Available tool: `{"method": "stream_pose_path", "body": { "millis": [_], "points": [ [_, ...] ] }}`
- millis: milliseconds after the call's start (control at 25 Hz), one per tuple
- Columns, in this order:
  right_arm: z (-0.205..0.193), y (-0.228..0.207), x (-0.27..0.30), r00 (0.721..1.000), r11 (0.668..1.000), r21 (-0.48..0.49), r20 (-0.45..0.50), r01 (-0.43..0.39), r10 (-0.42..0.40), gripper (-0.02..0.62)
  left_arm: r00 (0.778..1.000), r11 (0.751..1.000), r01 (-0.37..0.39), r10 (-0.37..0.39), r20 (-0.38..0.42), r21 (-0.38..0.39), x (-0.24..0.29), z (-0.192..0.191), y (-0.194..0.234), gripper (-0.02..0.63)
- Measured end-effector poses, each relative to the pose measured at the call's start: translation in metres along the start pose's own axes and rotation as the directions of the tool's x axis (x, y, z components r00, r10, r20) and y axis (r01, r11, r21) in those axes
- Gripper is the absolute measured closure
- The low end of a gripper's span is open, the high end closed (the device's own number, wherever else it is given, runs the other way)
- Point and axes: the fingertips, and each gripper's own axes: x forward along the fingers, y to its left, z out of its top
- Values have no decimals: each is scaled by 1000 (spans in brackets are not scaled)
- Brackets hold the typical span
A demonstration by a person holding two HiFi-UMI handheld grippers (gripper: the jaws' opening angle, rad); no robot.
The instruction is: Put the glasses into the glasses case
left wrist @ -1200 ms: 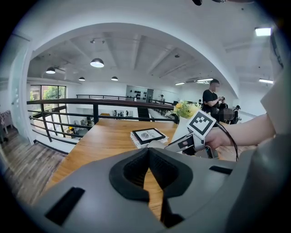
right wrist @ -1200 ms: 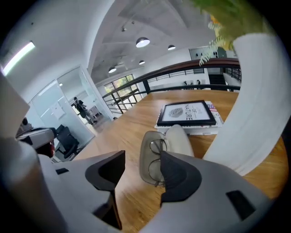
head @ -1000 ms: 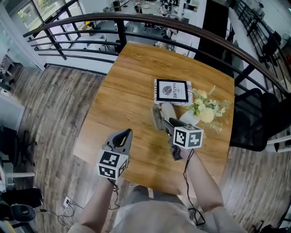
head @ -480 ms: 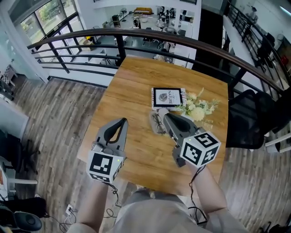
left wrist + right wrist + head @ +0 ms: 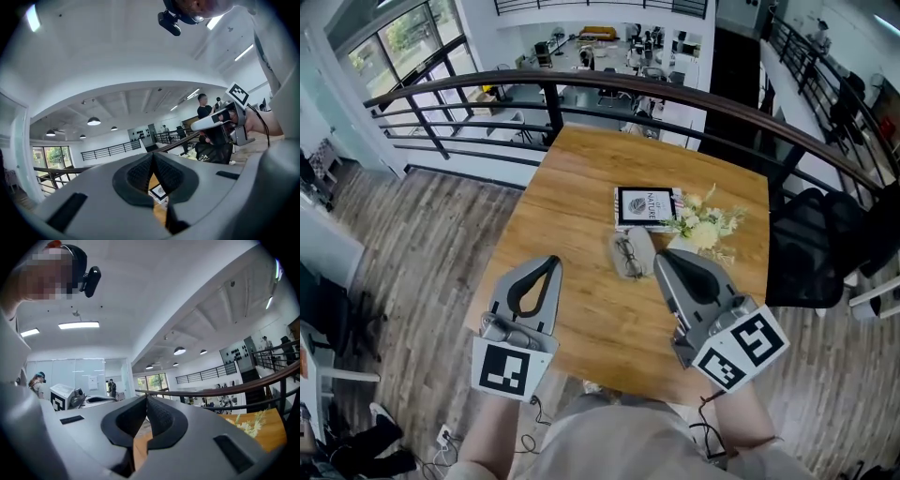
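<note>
While I hold both tongs level above the near edge of the table point(image 5: 572, 187), my left gripper point(image 5: 551, 262) is closed, empty; my right gripper point(image 5: 662, 256) has just been closing, pads together, nothing between. The glasses point(image 5: 626, 255) lie on the grey glasses case point(image 5: 642, 241) mid-table, clear of both tips. Just behind: book point(image 5: 645, 206), flowers point(image 5: 705, 225). Wooden top, balcony railing point(image 5: 581, 80) beyond.

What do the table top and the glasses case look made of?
Table: wood or wood-look laminate, warm brown with visible grain streaks and a low satin sheen. Glasses case: grey and matte, likely felt or fabric. No gloss shows, but it is too small to be sure.
</note>
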Motion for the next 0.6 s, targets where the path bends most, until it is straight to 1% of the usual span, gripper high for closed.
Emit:
{"method": "stream_pose_path", "body": {
  "millis": [160, 280, 480, 600],
  "points": [
    [7, 6, -16, 999, 999, -50, 32, 10, -8, 569, 1000, 1000, -3, 2, -10, -17, -10, -4, -6, 590],
    [7, 11, -27, 999, 997, -82, 36, 13, -10, 569, 1000, 1000, -6, 5, -20, -21, -19, -6, -9, 590],
    [-7, 15, -36, 1000, 996, -85, 3, 3, -3, 569, 999, 999, 9, -11, -46, -32, -26, -13, -20, 591],
    [-17, 15, -41, 1000, 997, -74, -20, 4, -5, 570, 998, 998, 16, -19, -55, -58, -28, -18, -31, 591]
  ]
}}
